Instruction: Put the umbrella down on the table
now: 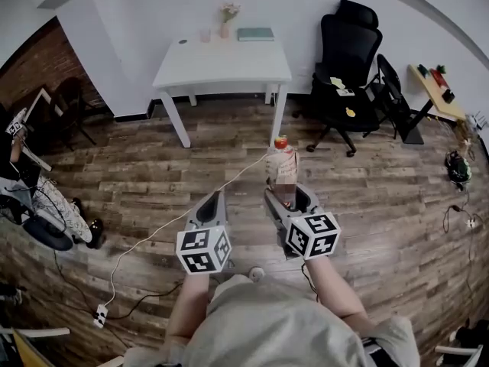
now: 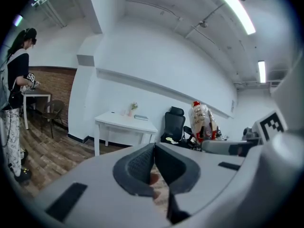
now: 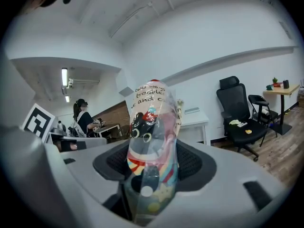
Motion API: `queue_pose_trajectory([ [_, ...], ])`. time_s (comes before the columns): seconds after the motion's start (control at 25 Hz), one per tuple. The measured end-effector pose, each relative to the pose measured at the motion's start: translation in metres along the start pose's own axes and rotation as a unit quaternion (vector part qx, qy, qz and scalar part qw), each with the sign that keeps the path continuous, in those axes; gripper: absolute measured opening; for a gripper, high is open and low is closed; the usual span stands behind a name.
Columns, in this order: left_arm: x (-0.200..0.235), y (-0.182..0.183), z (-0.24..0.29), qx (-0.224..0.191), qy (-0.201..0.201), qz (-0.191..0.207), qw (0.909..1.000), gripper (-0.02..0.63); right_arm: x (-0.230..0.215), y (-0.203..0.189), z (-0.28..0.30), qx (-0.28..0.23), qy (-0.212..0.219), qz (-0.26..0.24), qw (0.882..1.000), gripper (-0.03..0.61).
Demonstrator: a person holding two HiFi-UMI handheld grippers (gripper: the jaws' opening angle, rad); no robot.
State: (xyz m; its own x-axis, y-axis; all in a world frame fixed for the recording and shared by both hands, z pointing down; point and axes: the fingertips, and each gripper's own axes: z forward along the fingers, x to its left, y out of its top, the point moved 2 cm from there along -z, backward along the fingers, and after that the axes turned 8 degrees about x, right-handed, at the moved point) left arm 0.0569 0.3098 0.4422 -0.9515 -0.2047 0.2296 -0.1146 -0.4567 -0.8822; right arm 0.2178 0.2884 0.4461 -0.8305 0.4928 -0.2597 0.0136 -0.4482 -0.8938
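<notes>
Holding the umbrella (image 1: 281, 165) upright in my right gripper (image 1: 287, 199), jaws clamped on its lower part, and it's well short of the white table (image 1: 221, 71), nowhere near over it. Left gripper (image 1: 216, 203) is pinched closed on nothing. So I'd call this the approach step: next I need to walk up to the table, get the umbrella over the bare front of the top, lay it flat and let go. A vase (image 1: 228, 14) and a book (image 1: 255, 34) sit along the table's back edge. Black office chair (image 1: 348, 60) right of the table, brick wall (image 1: 34, 71) off to its left, wood plank floor (image 1: 153, 174) in front of it.
</notes>
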Motion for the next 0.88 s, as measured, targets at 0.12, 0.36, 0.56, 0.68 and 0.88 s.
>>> queue_pose_trajectory([
  [0.12,-0.006,-0.002,-0.013,-0.005,0.006,0.002,1.0000,0.008,0.001,-0.002,-0.014,-0.006,0.001,0.003,1.000,0.268],
  [0.36,-0.014,-0.006,-0.031,-0.008,0.017,-0.001,0.9998,0.008,0.005,-0.008,-0.029,-0.004,0.005,0.010,1.000,0.268],
  [0.56,-0.017,-0.003,-0.041,-0.017,0.022,0.002,0.9996,0.008,0.006,-0.007,-0.033,-0.005,0.019,0.022,1.000,0.268],
  [0.68,-0.015,0.000,-0.038,-0.021,0.024,0.002,0.9995,0.009,0.005,-0.002,-0.030,-0.008,0.018,0.016,1.000,0.268],
  [0.88,-0.014,0.002,-0.031,-0.026,0.027,-0.003,0.9993,0.008,0.003,0.003,-0.024,-0.010,0.024,0.015,1.000,0.269],
])
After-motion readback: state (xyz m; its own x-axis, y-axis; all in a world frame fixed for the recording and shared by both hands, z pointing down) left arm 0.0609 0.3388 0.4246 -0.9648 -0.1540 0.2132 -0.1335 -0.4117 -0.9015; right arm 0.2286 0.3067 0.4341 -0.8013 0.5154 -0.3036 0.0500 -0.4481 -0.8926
